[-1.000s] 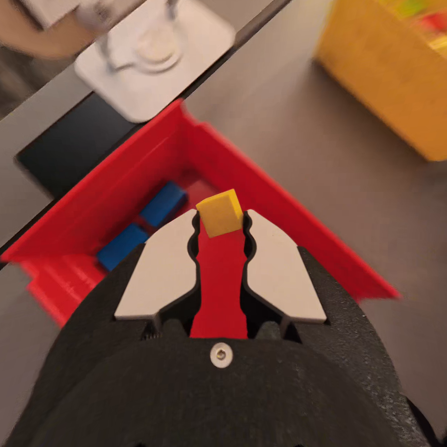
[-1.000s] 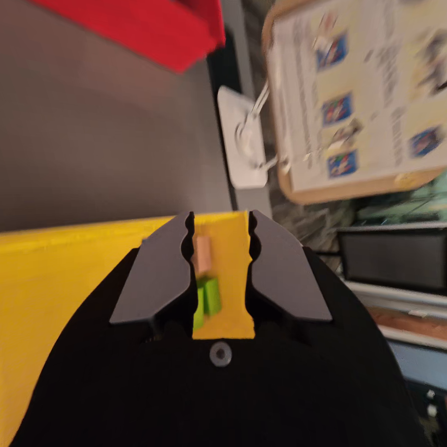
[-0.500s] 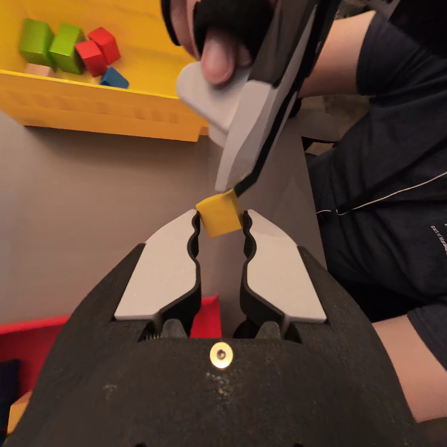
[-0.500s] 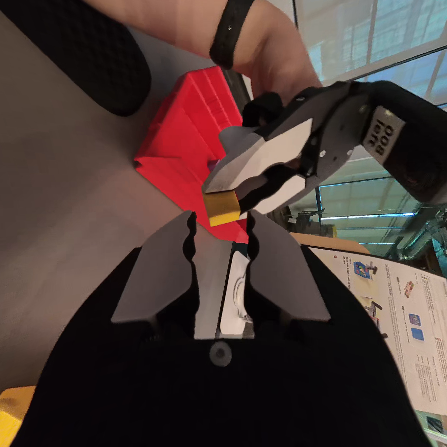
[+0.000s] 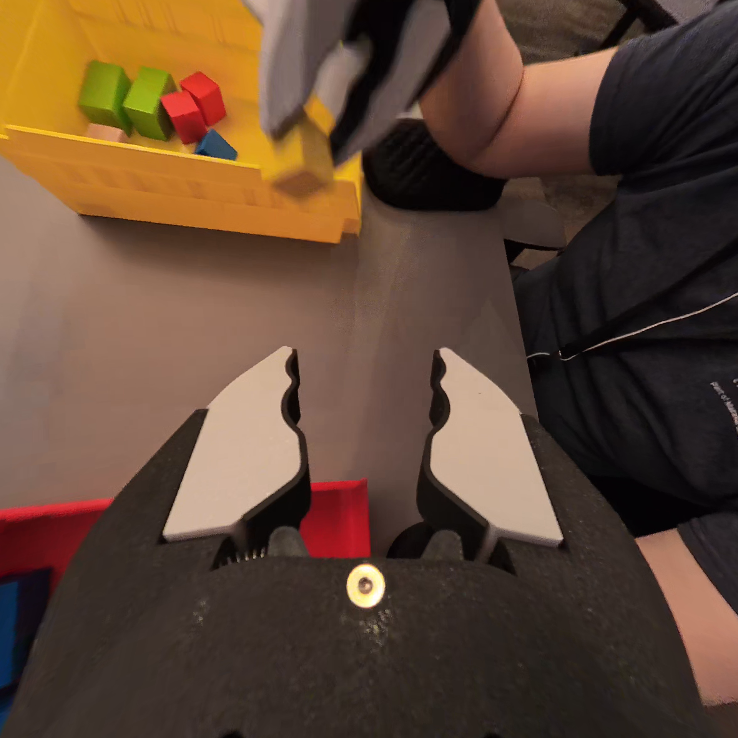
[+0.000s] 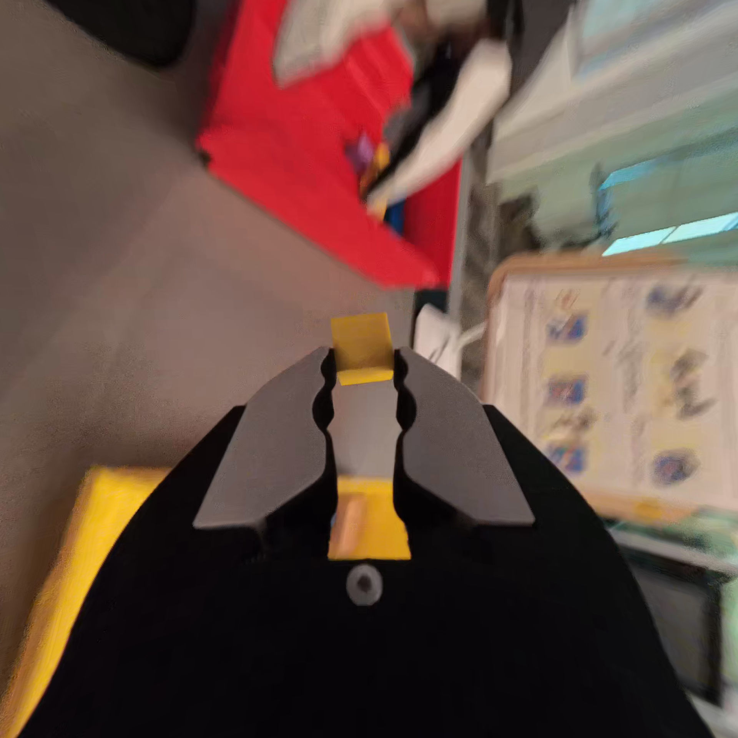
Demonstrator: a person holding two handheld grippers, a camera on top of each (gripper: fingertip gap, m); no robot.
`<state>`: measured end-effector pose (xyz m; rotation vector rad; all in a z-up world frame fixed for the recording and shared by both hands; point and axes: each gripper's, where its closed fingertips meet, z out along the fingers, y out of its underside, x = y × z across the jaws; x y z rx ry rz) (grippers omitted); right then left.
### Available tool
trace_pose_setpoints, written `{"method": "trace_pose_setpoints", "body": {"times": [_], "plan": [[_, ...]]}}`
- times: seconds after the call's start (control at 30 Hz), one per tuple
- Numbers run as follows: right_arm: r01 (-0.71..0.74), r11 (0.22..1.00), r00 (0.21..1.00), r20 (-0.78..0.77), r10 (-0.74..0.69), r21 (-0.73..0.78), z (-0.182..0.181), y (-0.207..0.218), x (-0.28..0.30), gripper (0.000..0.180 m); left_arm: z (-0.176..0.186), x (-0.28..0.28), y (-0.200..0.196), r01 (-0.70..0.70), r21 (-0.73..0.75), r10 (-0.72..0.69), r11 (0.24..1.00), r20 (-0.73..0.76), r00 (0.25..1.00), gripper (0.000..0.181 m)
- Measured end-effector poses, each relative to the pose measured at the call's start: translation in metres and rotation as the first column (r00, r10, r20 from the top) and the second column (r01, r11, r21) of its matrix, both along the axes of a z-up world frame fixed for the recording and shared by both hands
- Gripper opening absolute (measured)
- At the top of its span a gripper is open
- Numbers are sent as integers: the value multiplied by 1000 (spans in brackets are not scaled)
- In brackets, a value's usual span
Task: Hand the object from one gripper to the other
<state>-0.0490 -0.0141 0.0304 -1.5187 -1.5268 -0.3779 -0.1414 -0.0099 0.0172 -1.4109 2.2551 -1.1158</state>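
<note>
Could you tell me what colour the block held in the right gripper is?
Yellow block; sharpest in the right wrist view.

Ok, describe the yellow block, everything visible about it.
The yellow block is a small squarish piece, apparently painted wood, with flat matte faces. The right gripper pinches it at the fingertips, both fingers touching its sides, most of it sticking out past them. The left wrist view shows it blurred, held above the yellow bin.

blocks [image 5: 159, 106] lie in the far bin [image 5: 207, 199]; another bin [image 5: 335, 515] sits under the left hand-held gripper [image 5: 364, 361].
</note>
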Motion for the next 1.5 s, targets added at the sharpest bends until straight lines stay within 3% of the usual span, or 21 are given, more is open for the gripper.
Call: {"method": "trace_pose_setpoints", "body": {"times": [0.1, 0.2, 0.3, 0.43, 0.5, 0.6, 0.8, 1.03, 1.17, 1.33, 1.5], "plan": [[288, 908, 950, -31, -312, -304, -25, -17, 100, 29, 16, -5, 8, -43, -16, 44, 999, 56, 997, 63], [479, 693, 852, 96, -515, -538, -79, -43, 174, 29, 24, -12, 12, -56, -13, 57, 998, 89, 994, 62], [623, 483, 743, 273, -610, -615, -118, -54, 214, 29, 26, -18, 15, -68, 3, 67, 998, 95, 993, 61], [707, 308, 644, 398, -653, -637, -147, -51, 230, 29, 27, -19, 15, -72, 2, 71, 997, 101, 992, 60], [726, 256, 611, 428, -665, -638, -156, -49, 233, 29, 27, -19, 15, -69, 3, 68, 998, 97, 993, 60], [720, 247, 613, 428, -664, -649, -164, -44, 233, 29, 23, -17, 14, -67, 9, 66, 998, 83, 994, 60], [699, 309, 648, 389, -655, -645, -170, -28, 228, 29, 19, -15, 12, -59, 22, 57, 998, 65, 996, 61], [704, 265, 631, 409, -659, -660, -175, -34, 231, 29, 18, -15, 11, -56, 30, 54, 998, 60, 997, 61], [736, 194, 596, 485, -640, -648, -180, -47, 241, 29, 14, -19, 21, -93, 58, 91, 994, 44, 995, 61], [725, 164, 591, 481, -648, -669, -185, -48, 244, 29, 9, -35, 64, -286, 98, 286, 953, 10, 958, 61], [729, 215, 591, 438, -677, -650, -174, -40, 244, 32, -14, -76, 136, -592, 221, 621, 775, -97, 777, 60]]}}
